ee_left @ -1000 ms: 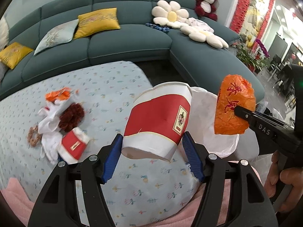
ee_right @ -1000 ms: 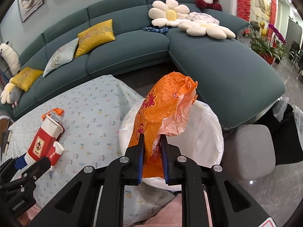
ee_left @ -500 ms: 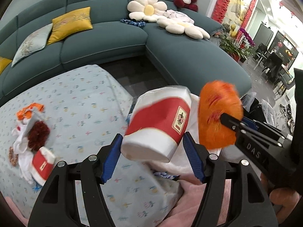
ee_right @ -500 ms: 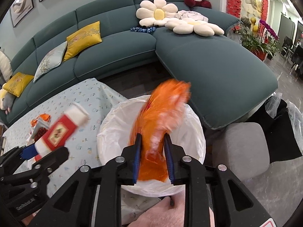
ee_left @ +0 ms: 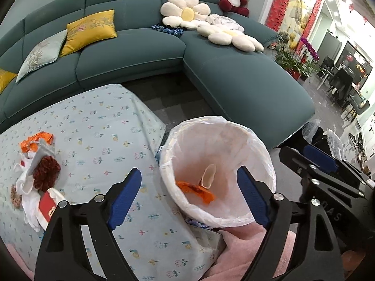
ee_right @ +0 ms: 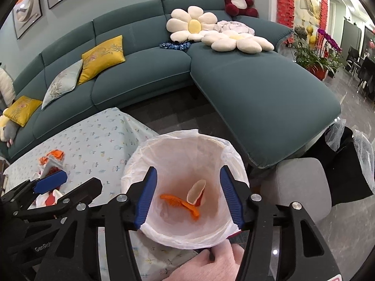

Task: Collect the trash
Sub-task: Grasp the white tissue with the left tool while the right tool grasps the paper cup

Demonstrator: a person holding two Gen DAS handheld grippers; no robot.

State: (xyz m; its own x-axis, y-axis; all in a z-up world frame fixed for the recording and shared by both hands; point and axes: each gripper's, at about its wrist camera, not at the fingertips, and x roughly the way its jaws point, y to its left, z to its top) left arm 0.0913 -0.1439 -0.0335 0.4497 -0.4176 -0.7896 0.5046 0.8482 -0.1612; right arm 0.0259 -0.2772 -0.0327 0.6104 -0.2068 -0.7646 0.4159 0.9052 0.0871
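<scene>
At the far left of the worktop, which carries a pale blue flower-print cloth, a heap of trash lies in a loose pile: an orange wrapper at its far end, white crumpled paper and a dark red frilly piece in the middle, and a red-and-white cup at the near end. The left gripper hangs over the worktop's right edge with its jaws spread wide and nothing between its blue pads. Just right of the worktop stands the bin, lined with a white plastic bag folded over its rim. At the bottom of the bin lie a crumpled orange bag and, touching it on the right, a paper cup tipped on its side with its pale inside showing. The right gripper hovers above the bin mouth, its jaws likewise wide apart and holding nothing. Further right, a grey stool stands near the bin, beside the end of the teal sofa.
</scene>
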